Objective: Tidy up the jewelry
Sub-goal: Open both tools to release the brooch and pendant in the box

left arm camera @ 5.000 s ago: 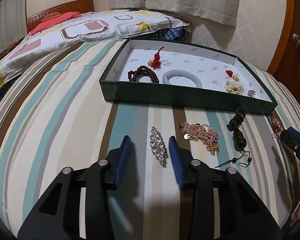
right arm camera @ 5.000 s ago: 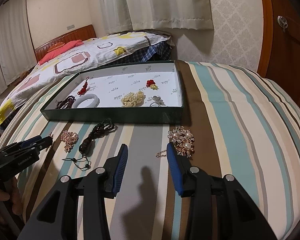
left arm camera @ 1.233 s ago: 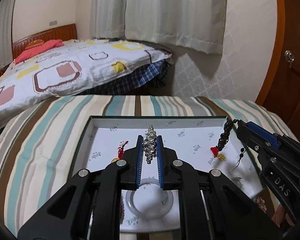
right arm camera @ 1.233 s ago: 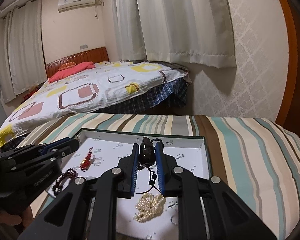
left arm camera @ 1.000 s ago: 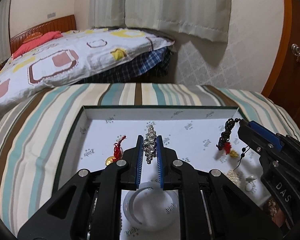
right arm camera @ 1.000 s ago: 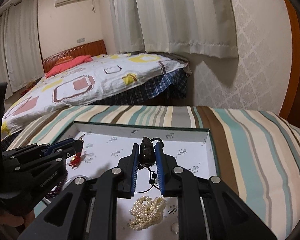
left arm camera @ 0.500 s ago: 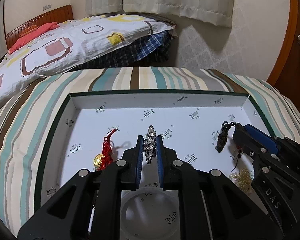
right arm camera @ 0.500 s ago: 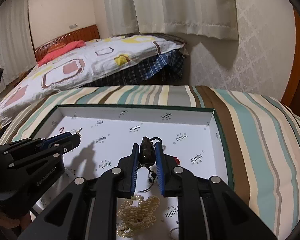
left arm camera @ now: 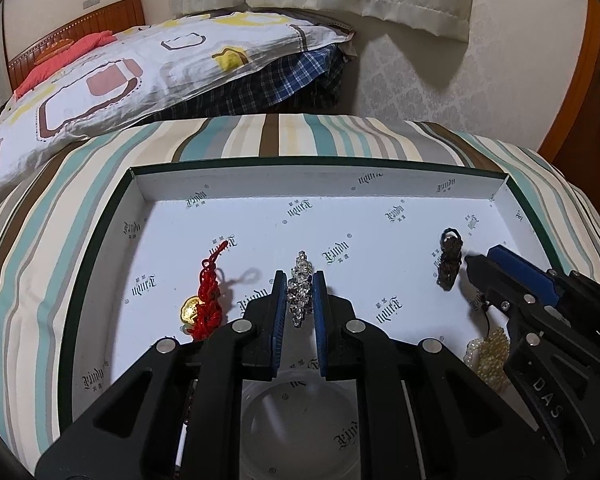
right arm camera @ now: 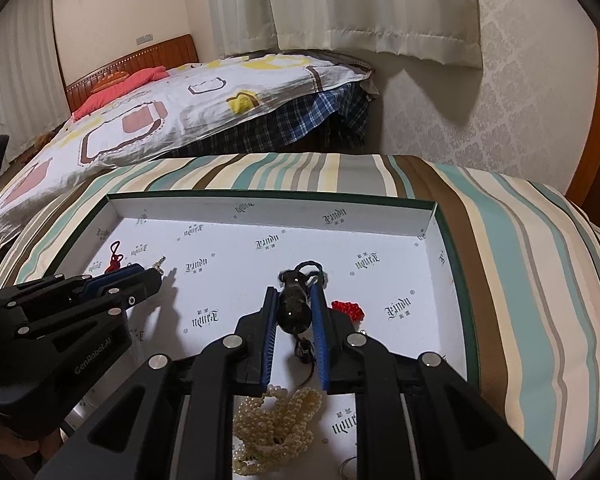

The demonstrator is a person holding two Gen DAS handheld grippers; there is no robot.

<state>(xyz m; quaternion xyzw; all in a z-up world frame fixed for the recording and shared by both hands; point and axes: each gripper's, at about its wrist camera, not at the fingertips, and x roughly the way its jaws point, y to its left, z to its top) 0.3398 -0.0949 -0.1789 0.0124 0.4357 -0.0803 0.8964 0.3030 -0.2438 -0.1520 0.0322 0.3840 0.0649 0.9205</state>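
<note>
My left gripper is shut on a silver rhinestone brooch low over the white floor of the green-rimmed jewelry box. My right gripper is shut on a dark beaded pendant with a cord loop, low over the box floor. The pendant and right gripper also show at the right of the left wrist view. The left gripper shows at the left of the right wrist view.
In the box lie a red knot charm with a gold piece, a pale bangle, a pearl strand and a small red ornament. The box sits on a striped bedspread. A second bed is behind.
Both grippers have come down into the box with their pieces, from above the rim to just over the floor. Both stay shut.
</note>
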